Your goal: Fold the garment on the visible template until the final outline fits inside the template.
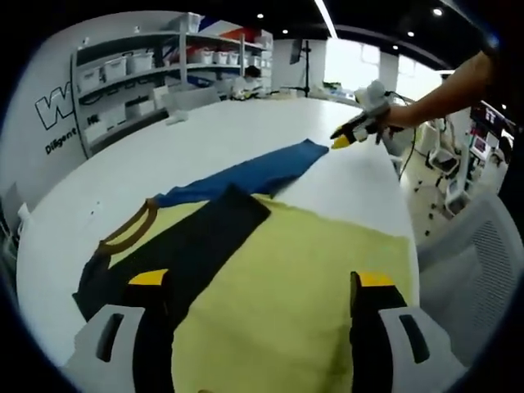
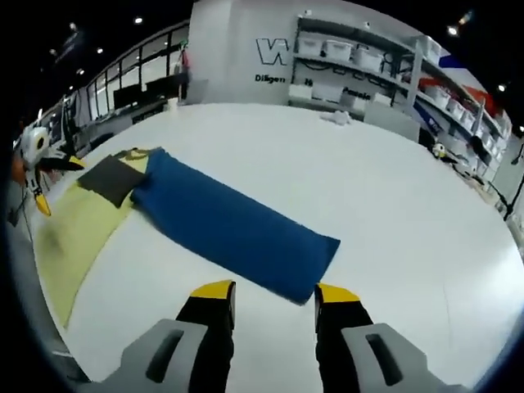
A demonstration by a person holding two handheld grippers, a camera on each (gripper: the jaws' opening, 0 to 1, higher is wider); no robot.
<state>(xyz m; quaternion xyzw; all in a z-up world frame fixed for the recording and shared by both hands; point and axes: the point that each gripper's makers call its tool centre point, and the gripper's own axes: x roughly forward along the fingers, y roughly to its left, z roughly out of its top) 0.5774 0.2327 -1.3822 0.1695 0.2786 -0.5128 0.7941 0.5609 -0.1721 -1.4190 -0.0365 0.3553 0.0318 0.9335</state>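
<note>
- In the left gripper view the left gripper (image 1: 262, 278) is standing with its yellow-tipped jaws spread wide, nothing between them; they are hovering over the yellow template (image 1: 303, 286), and contact with it cannot be told.
- In the right gripper view the right gripper (image 2: 274, 291) is also gaping, jaws apart and holding nothing, its tips sitting just short of the near end of the blue garment part (image 2: 233, 229), over bare table (image 2: 393, 205).
- The right gripper is also showing in the left gripper view at about 1 o'clock (image 1: 348, 135), carried by a person's arm (image 1: 442, 90), its yellow tip just beside the far end of the blue cloth.
- The left gripper is appearing in the right gripper view at 9 o'clock (image 2: 39, 192), above the template's edge.
- The garment is lying partly on the template: a dark panel (image 1: 196, 246) with a brown-trimmed neck opening (image 1: 131, 229) is resting on the yellow sheet's 9 o'clock side, while the blue part is stretching off the sheet toward 12 o'clock onto the white table.
- In the right gripper view the blue part is lying flat as a long strip, running from 10 o'clock toward the centre.
- Wide bare tabletop is spreading from 12 to 4 o'clock in the right gripper view; the table's curved edge is running close at 3 o'clock in the left gripper view, with a white chair (image 1: 483, 262) beside it.
- Shelves with bins (image 1: 139, 74) are standing well beyond the table.
</note>
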